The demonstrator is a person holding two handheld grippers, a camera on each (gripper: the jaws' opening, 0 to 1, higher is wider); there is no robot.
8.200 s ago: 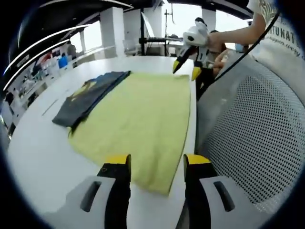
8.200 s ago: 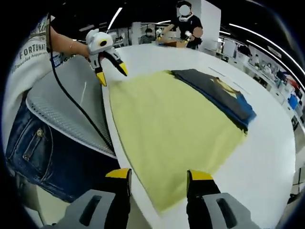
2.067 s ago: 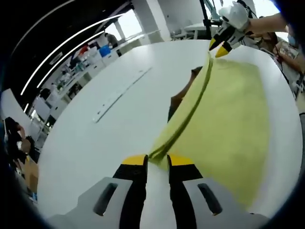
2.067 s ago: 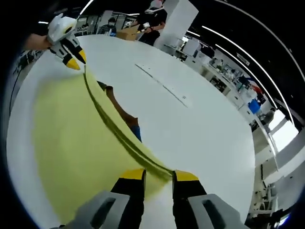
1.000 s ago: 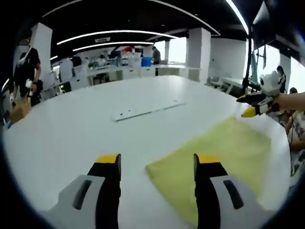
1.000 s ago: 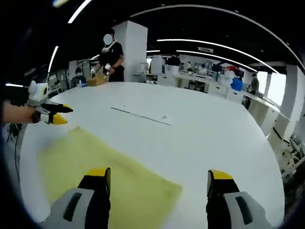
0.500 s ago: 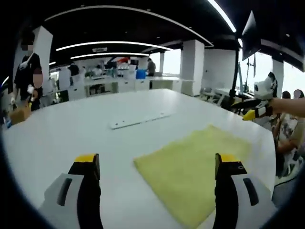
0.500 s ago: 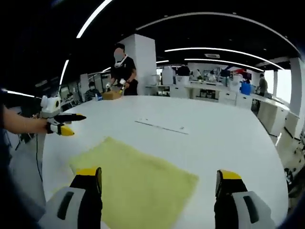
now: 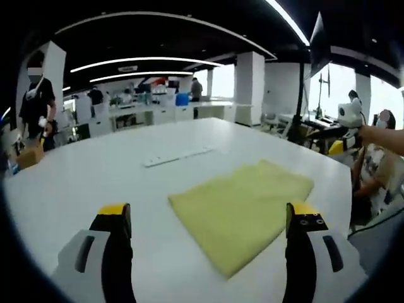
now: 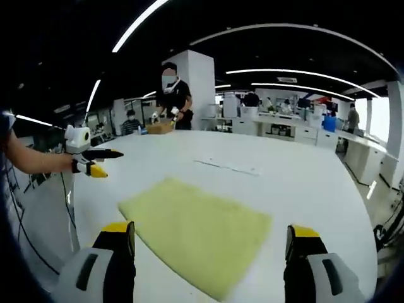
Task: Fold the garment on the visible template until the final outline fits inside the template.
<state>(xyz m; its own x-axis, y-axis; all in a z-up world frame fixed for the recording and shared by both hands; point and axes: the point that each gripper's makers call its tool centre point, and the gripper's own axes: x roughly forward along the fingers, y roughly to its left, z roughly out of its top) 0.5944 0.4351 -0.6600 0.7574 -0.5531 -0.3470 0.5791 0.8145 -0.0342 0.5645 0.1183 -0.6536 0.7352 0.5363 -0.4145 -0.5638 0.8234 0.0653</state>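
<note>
A yellow cloth (image 9: pixel 243 199) lies folded flat on the white table (image 9: pixel 95 183), and the right gripper view has the cloth (image 10: pixel 196 227) in its middle. My left gripper (image 9: pixel 208 218) is held above the table short of the cloth, open, with nothing between its jaws. My right gripper (image 10: pixel 211 235) is also open and holds nothing, just short of the cloth's near edge. The left gripper (image 10: pixel 108 163) hangs open at the left of the right gripper view, held by a hand. The right gripper (image 9: pixel 338 142) sits at the right edge of the left gripper view.
A long thin white strip (image 9: pixel 177 156) lies on the table beyond the cloth, also seen as the strip (image 10: pixel 227 167). A person (image 10: pixel 169 95) stands at the table's far side by a box. Desks and more people fill the background. A seated person (image 9: pixel 372 164) is beyond the table's edge.
Both grippers have let go of the yellow cloth, which was folded over the dark garment, and have drawn back and up. Their jaws have opened wide. The cloth lies flat.
</note>
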